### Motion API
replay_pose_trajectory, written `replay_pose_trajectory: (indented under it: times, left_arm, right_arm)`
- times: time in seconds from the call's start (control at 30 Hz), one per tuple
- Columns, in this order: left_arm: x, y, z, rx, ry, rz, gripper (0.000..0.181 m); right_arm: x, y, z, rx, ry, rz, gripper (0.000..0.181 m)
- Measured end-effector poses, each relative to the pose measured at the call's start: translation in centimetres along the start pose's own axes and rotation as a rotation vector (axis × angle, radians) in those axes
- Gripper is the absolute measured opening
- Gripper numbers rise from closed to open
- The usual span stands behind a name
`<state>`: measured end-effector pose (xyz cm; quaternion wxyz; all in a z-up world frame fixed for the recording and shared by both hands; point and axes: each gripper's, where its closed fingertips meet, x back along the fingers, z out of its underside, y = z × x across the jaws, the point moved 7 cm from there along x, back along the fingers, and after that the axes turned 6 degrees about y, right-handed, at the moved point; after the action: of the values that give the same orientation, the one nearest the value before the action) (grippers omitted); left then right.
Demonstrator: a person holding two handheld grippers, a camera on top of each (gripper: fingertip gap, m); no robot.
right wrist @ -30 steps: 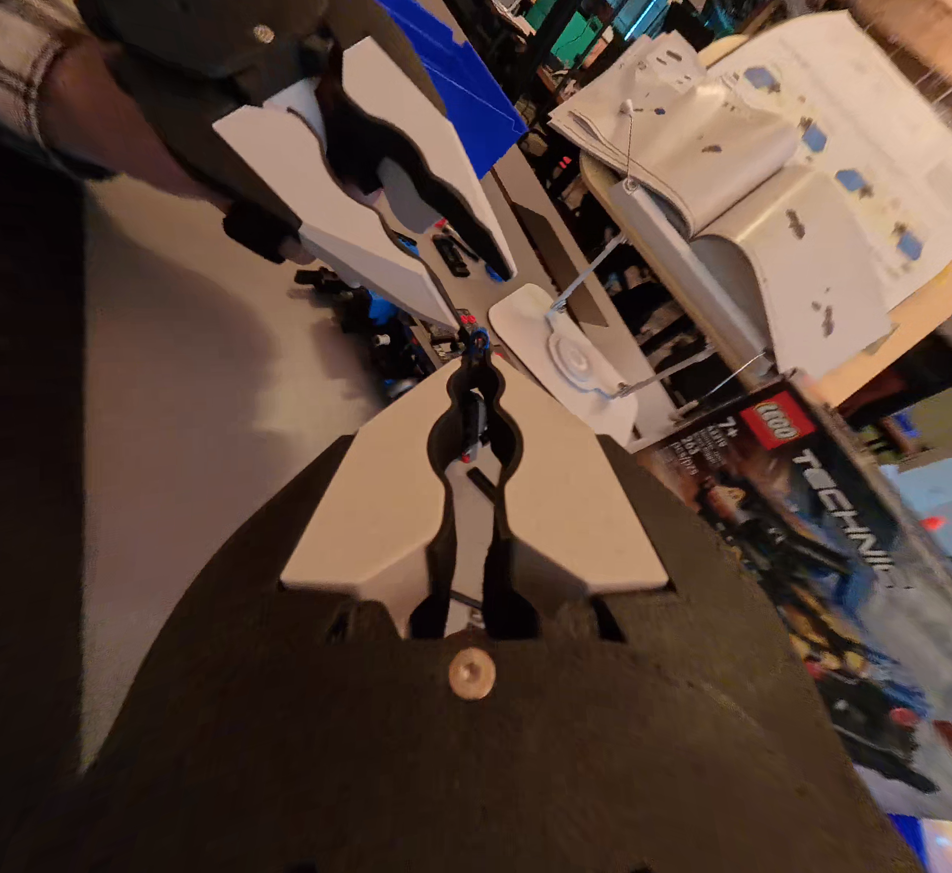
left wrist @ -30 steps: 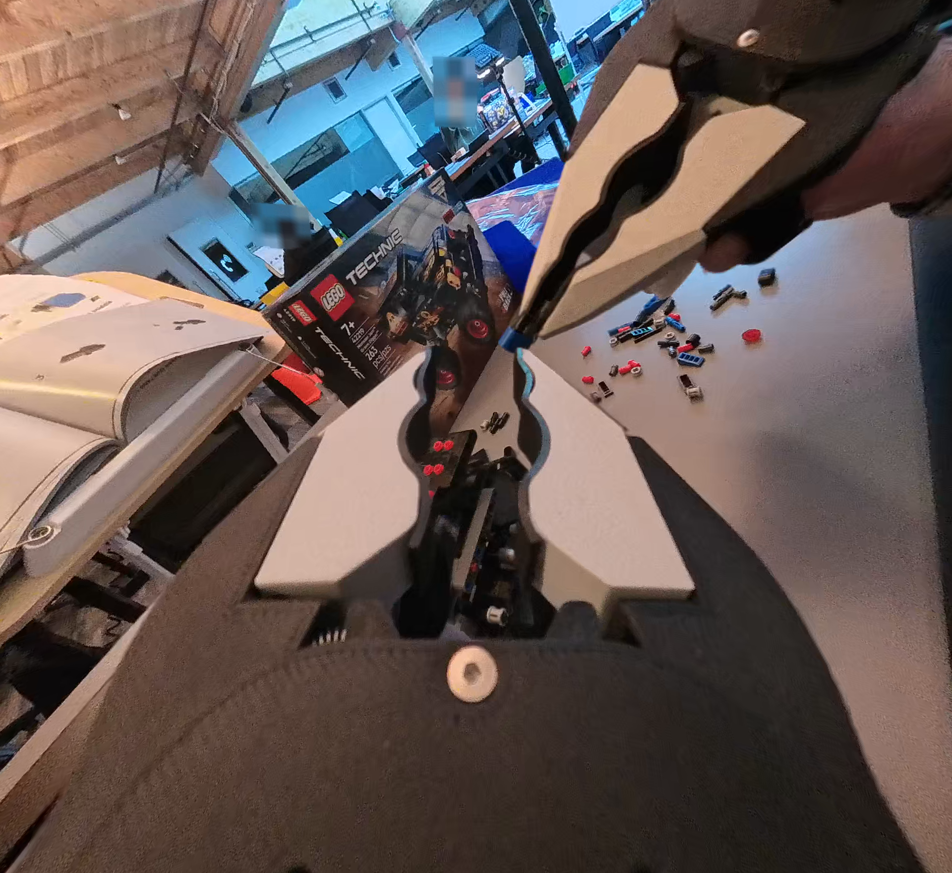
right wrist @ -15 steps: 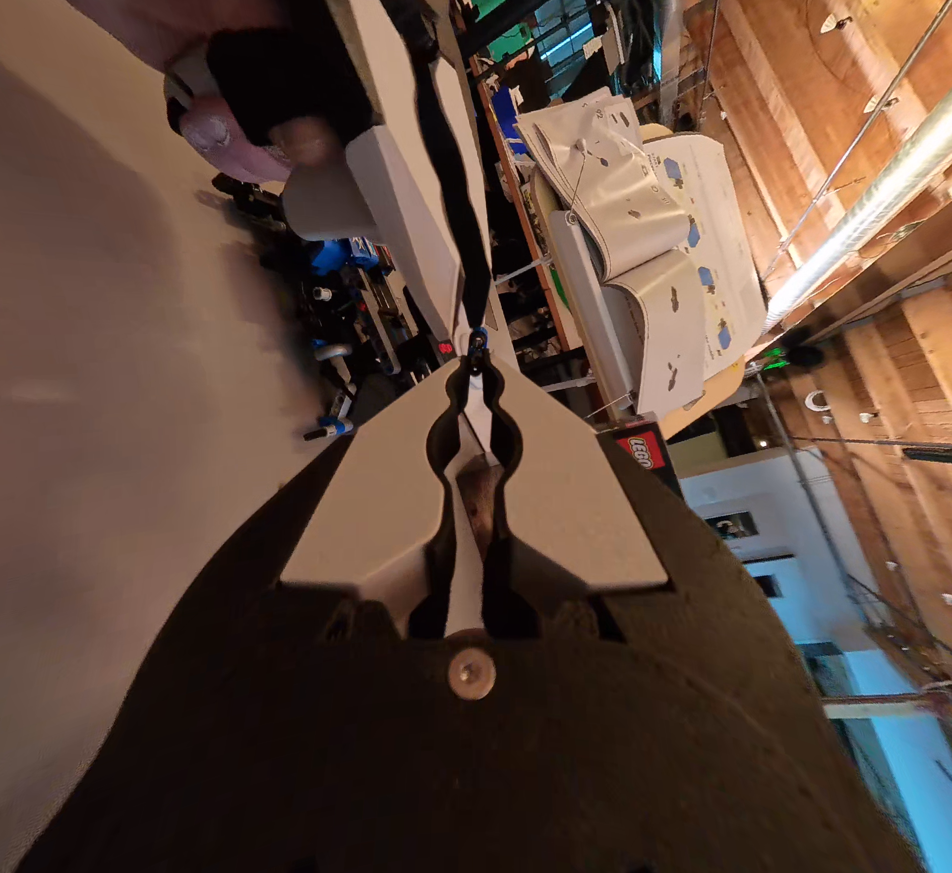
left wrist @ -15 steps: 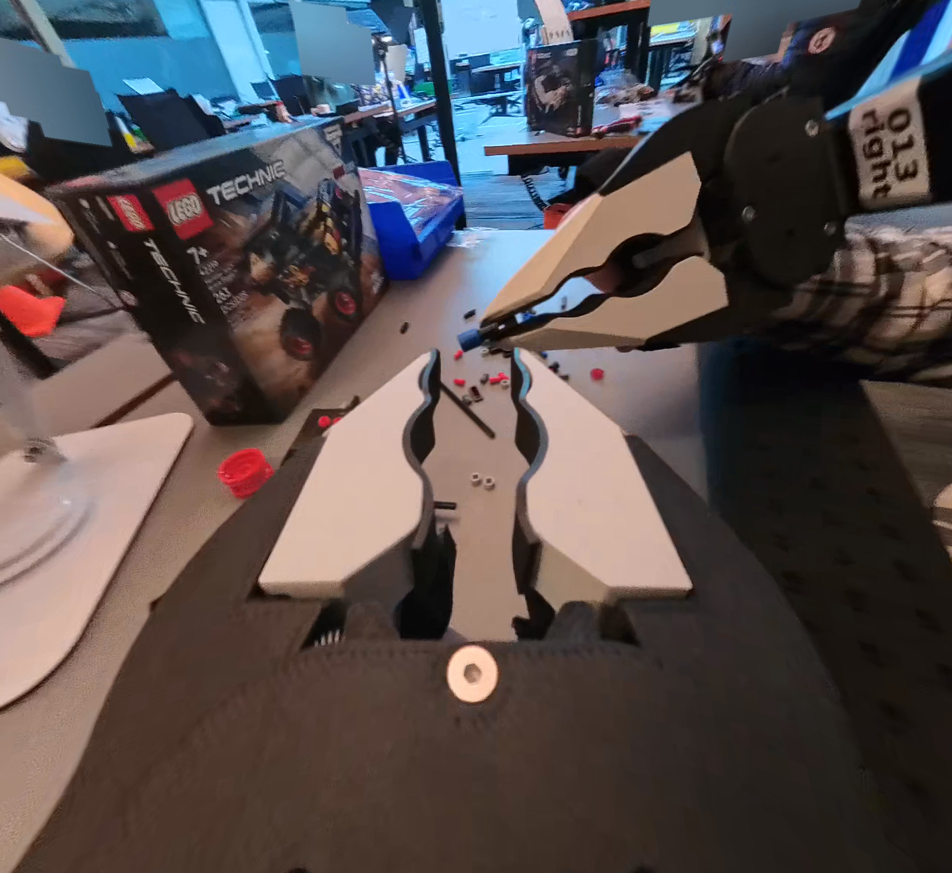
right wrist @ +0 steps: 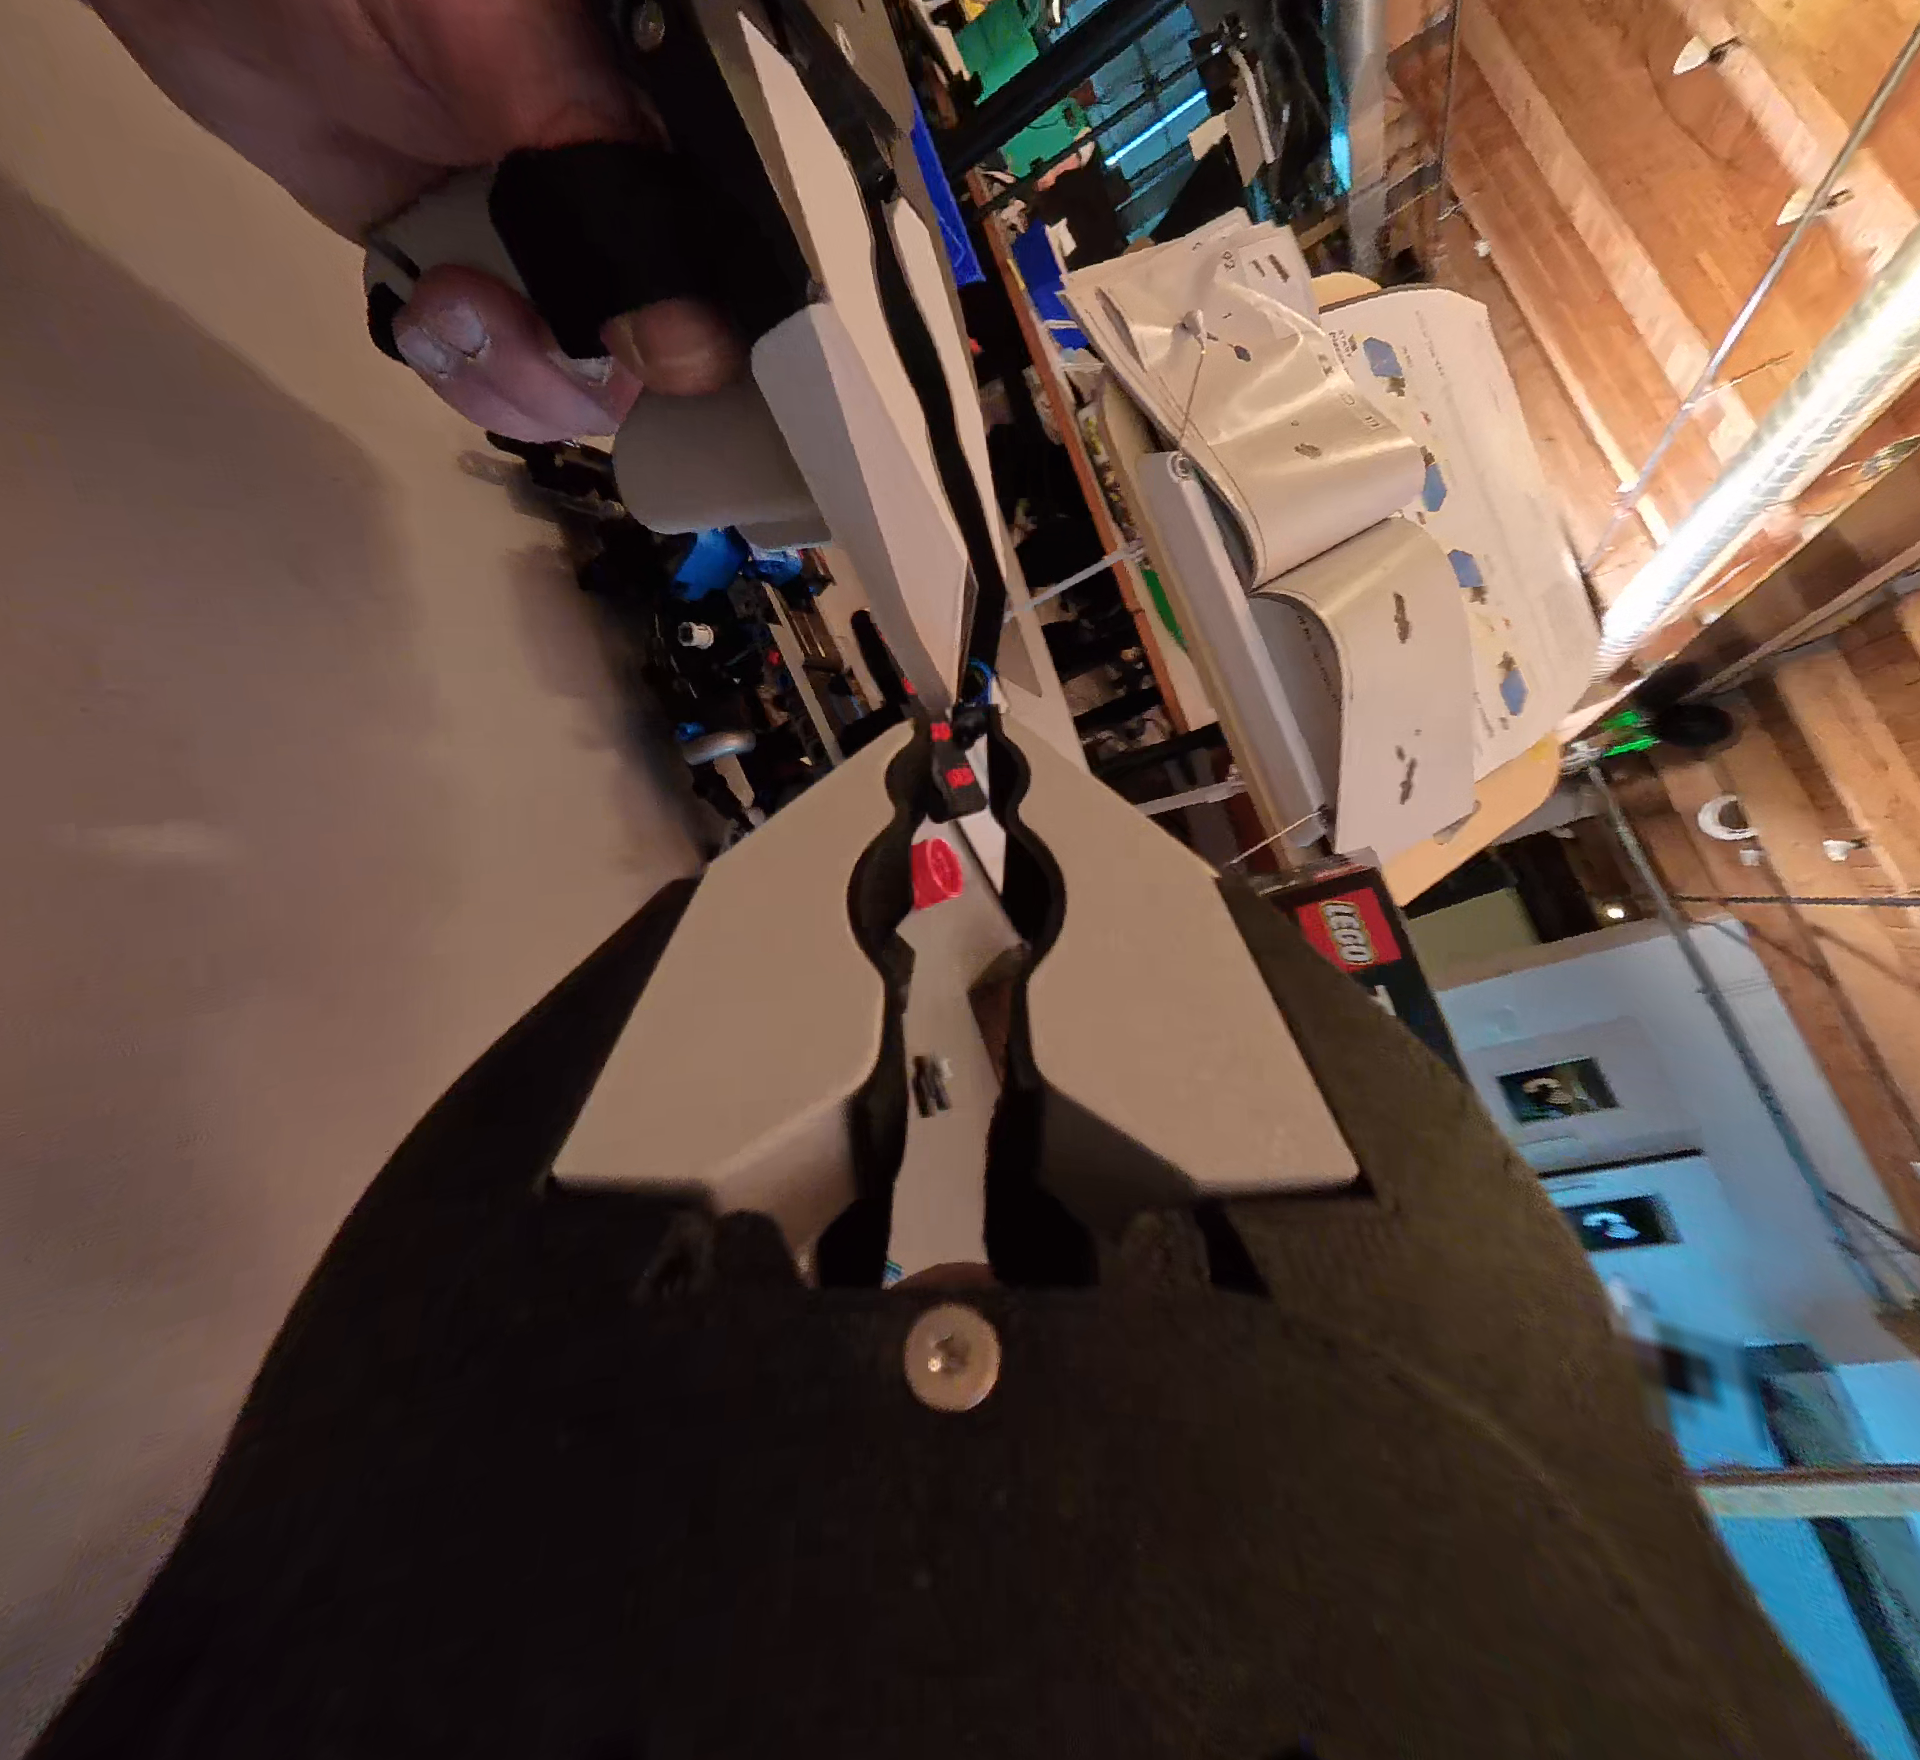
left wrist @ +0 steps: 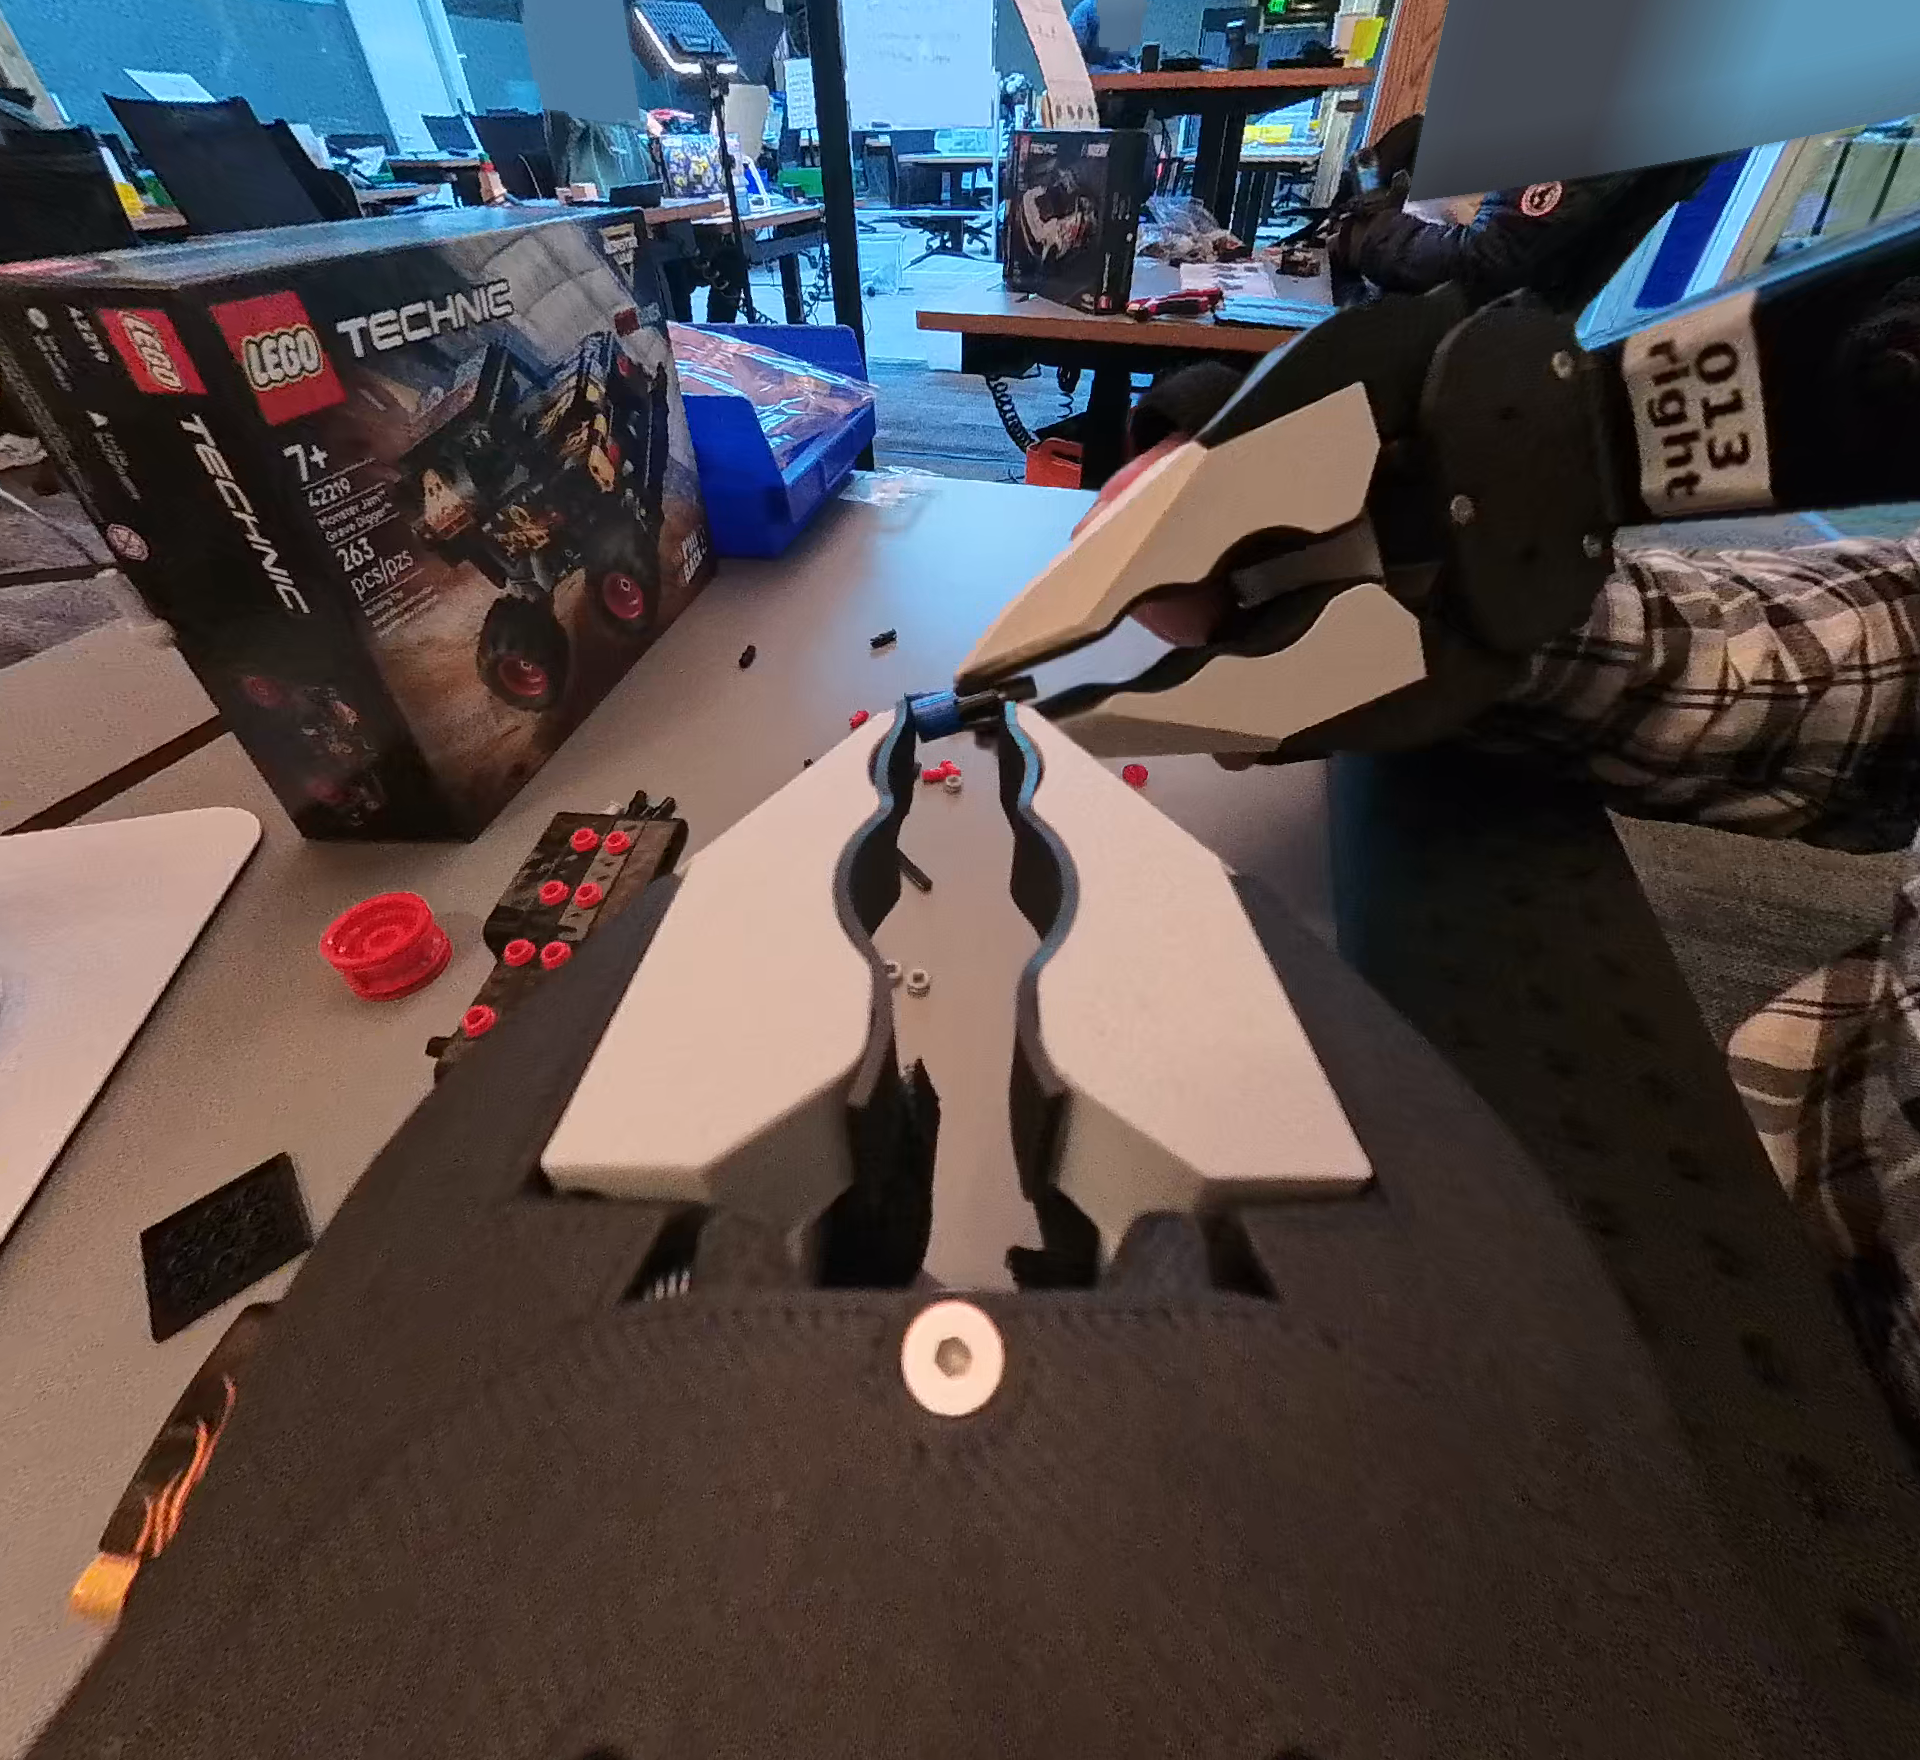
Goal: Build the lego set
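My right gripper (left wrist: pixel 1003 690) comes in from the right, shut on a small blue pin with a black end (left wrist: pixel 938 713). My left gripper (left wrist: pixel 956 723) has its fingers narrowly parted on either side of that pin, with the left pad touching the blue end. In the right wrist view the pin (right wrist: pixel 979 671) sits at my right gripper's tips (right wrist: pixel 956 734), and the left gripper (right wrist: pixel 982 661) meets it from above. The black assembly with red pins (left wrist: pixel 582 900) lies on the grey table (left wrist: pixel 312 1087), left of my left gripper.
A red wheel hub (left wrist: pixel 384 943) lies beside the assembly. The set's box (left wrist: pixel 395 484) stands at the left with a blue bin (left wrist: pixel 769 453) behind it. Small loose parts (left wrist: pixel 940 772) are scattered ahead. A white stand base (left wrist: pixel 94 962) holds the open booklet (right wrist: pixel 1330 505). Both grippers' tips are close together, under 4 cm apart. The red wheel hub (left wrist: pixel 384 943) is about equally far from each gripper, around 20 cm.
My left gripper has let go of the black assembly, which now lies on the table. Its fingers have narrowed around the blue pin, which the right gripper brought between its tips.
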<state>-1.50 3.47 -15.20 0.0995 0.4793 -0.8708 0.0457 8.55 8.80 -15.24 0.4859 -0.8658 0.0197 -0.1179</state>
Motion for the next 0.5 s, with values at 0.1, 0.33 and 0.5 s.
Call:
replay_pose_trajectory:
  times: [0.1, 0.33, 0.5]
  left_arm:
    - [0.0, 0.02, 0.01, 0.029, -0.012, 0.022, 0.014]
    - [-0.45, -0.04, 0.49, 0.1, 0.0, 0.08, 0.014]
    - [-0.33, 0.07, 0.37, 0.096, -0.014, 0.074, 0.014]
  right_arm:
    - [-0.16, -0.01, 0.2, -0.025, -0.001, -0.03, 0.013]
    - [0.09, -0.16, 0.51, -0.081, -0.016, -0.093, 0.005]
    - [0.0, -0.43, 0.48, -0.132, -0.035, -0.11, 0.005]
